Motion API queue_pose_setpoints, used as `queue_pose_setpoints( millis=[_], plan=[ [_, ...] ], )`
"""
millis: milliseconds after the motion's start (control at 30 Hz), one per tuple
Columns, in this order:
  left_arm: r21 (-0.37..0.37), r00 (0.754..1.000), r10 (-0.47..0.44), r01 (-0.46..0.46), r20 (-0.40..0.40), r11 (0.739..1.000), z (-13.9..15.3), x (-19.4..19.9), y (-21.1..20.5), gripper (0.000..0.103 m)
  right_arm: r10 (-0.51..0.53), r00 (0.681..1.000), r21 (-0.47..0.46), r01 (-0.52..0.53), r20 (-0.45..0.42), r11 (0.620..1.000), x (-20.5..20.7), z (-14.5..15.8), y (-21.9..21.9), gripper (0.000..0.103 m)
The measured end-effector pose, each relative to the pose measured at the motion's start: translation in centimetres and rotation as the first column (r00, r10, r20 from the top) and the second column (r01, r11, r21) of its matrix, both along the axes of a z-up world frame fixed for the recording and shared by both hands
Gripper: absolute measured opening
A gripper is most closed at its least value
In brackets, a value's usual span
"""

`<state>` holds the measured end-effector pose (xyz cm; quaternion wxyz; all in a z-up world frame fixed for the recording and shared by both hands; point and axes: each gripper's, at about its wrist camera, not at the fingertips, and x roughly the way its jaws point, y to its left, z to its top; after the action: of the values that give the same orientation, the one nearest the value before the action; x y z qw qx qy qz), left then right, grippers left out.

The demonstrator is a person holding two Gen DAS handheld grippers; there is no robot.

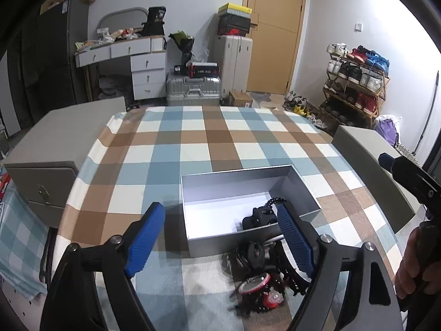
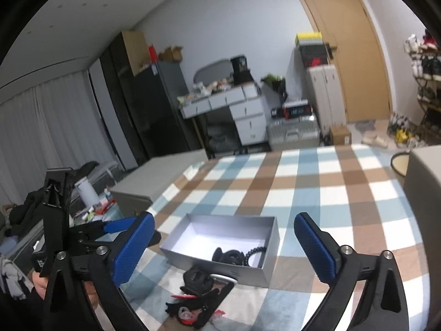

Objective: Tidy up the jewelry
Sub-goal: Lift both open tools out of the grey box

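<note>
My left tongs [image 1: 220, 240] and right tongs [image 2: 223, 248] both hang spread and empty. The jewelry pile [image 1: 259, 275] sits at six o'clock of the grey box [image 1: 308, 193] on the table [image 1: 193, 138]: light, tangly, probably slippery, best pinched by a band. Only the right view shows the beads [image 2: 255, 251] lying inside.

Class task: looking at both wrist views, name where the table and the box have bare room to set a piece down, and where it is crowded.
Free: the checked tablecloth beyond the grey box, and the cloth to the box's left. Inside, the white floor is bare apart from black beads and clips in the near right corner. Crowded: the jewelry pile on the cloth before the box's near wall.
</note>
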<state>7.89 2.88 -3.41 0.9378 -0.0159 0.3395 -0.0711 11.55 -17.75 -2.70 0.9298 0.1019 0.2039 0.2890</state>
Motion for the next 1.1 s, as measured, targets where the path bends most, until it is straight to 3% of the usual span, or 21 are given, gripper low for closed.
queue_pose_setpoints(
  millis=[167, 500, 733, 1100],
  plan=[
    [0.000, 0.997, 0.024, -0.024, 0.071, 1.000, 0.9, -1.8, 0.0, 0.087, -0.008, 0.997, 0.009, 0.007, 0.072, 1.000, -2.5, 0.6, -0.2, 0.103],
    [-0.028, 0.991, 0.058, -0.055, 0.117, 0.998, -0.1, -4.2, 0.4, 0.095, -0.045, 0.992, 0.013, 0.043, 0.122, 0.999, -5.4, -0.5, -0.2, 0.103],
    [-0.118, 0.999, 0.040, -0.037, 0.024, 0.992, -2.8, -5.8, 1.6, 0.101, -0.045, 0.996, 0.028, 0.043, 0.072, 0.999, -6.4, -3.1, -0.3, 0.103],
    [-0.107, 0.995, -0.015, 0.004, -0.104, 0.994, -6.9, -7.5, 1.0, 0.101, -0.014, 1.000, -0.068, 0.013, -0.012, 0.998, -7.0, -7.8, 1.7, 0.103]
  ],
)
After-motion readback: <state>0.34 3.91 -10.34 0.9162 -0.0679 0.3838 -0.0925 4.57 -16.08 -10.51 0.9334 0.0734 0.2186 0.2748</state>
